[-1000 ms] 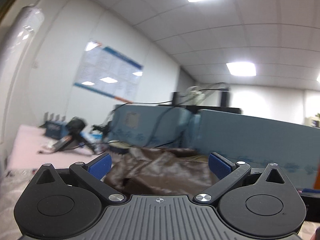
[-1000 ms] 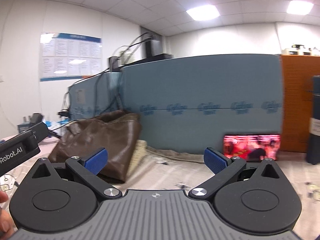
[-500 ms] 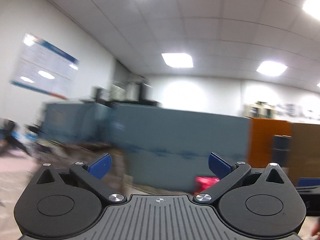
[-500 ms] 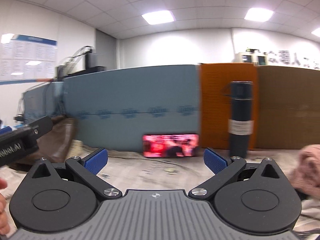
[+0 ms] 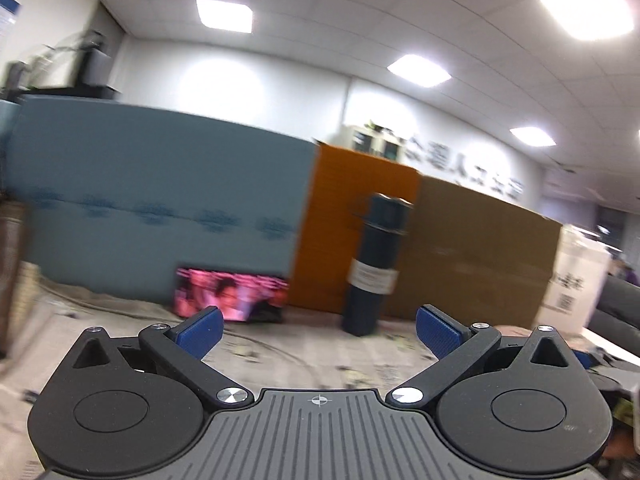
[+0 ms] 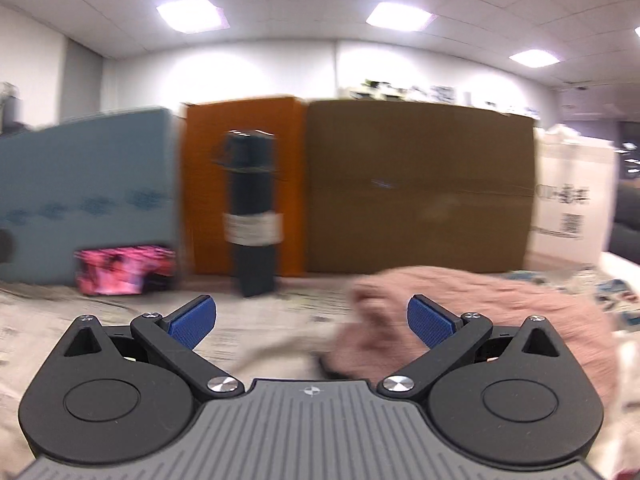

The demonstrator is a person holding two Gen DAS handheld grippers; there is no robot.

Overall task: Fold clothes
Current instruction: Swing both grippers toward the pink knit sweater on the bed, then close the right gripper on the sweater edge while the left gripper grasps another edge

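A fluffy pink garment [image 6: 500,312] lies bunched on the newspaper-covered table [image 6: 280,312], right of centre in the right wrist view. My right gripper [image 6: 311,322] is open and empty, just short of the garment's left edge, with its right fingertip in front of the cloth. My left gripper [image 5: 318,330] is open and empty above the papered table [image 5: 300,352]. No clothing shows in the left wrist view.
A dark cylinder [image 5: 374,272] [image 6: 252,216] stands at the back against orange [image 5: 352,232] and brown [image 6: 416,192] boards. A blue partition [image 5: 160,200] and a glowing pink screen [image 5: 228,294] [image 6: 120,270] are at left. A white box [image 6: 572,200] is at right.
Both grippers have swung to the right. The brown bag has left both views, and the pink garment has come into the right wrist view. Both grippers stay open.
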